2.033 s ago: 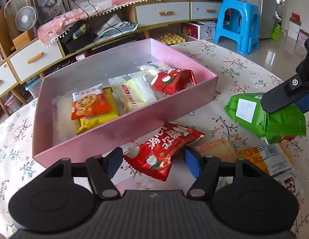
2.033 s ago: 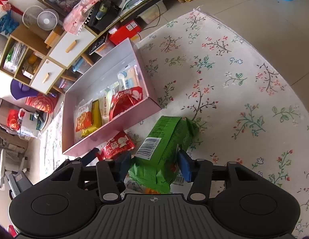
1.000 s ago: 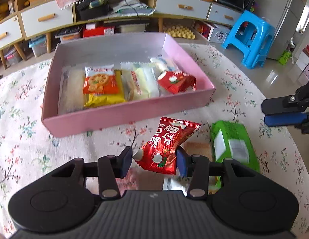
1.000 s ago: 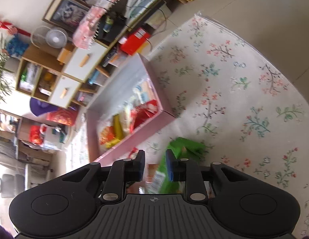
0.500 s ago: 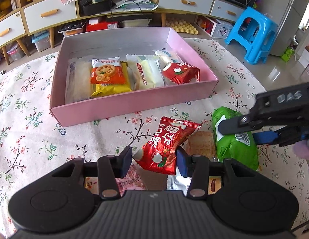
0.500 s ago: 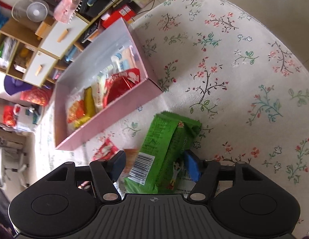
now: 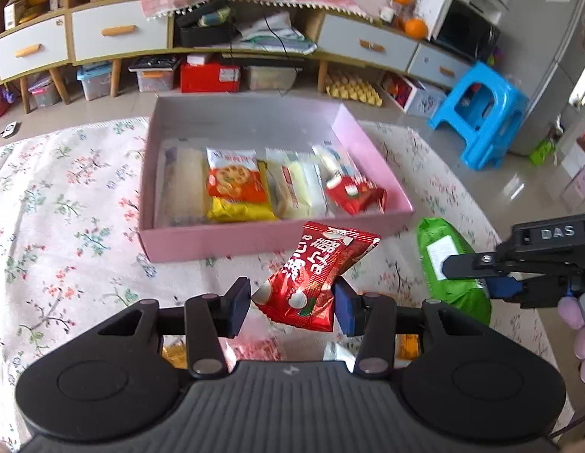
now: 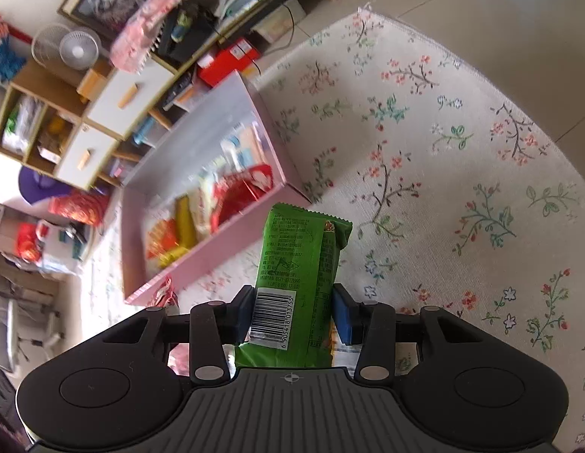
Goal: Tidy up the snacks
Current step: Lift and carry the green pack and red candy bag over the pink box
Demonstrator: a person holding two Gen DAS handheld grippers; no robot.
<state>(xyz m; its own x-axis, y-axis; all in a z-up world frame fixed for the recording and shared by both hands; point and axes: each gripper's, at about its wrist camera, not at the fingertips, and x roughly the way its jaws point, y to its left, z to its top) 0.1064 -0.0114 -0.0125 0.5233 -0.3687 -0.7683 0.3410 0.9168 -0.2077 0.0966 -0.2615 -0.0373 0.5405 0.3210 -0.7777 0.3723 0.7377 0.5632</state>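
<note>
Pkts under left gripper (image 7: 292,302) being mostly hidden; pink box (image 8: 201,260) contents being blurred; green pkt (image 8: 292,275) near end being covered.

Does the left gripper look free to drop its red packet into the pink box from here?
Probably yes. The left gripper holds the red packet lifted just short of the pink box, whose top is open. The right gripper is off to the side at the green packet.

Blue stool (image 7: 477,117) on floor; oranges (image 7: 416,28) beside microwave (image 7: 468,32); fan (image 8: 77,51) atop cabinet.
</note>
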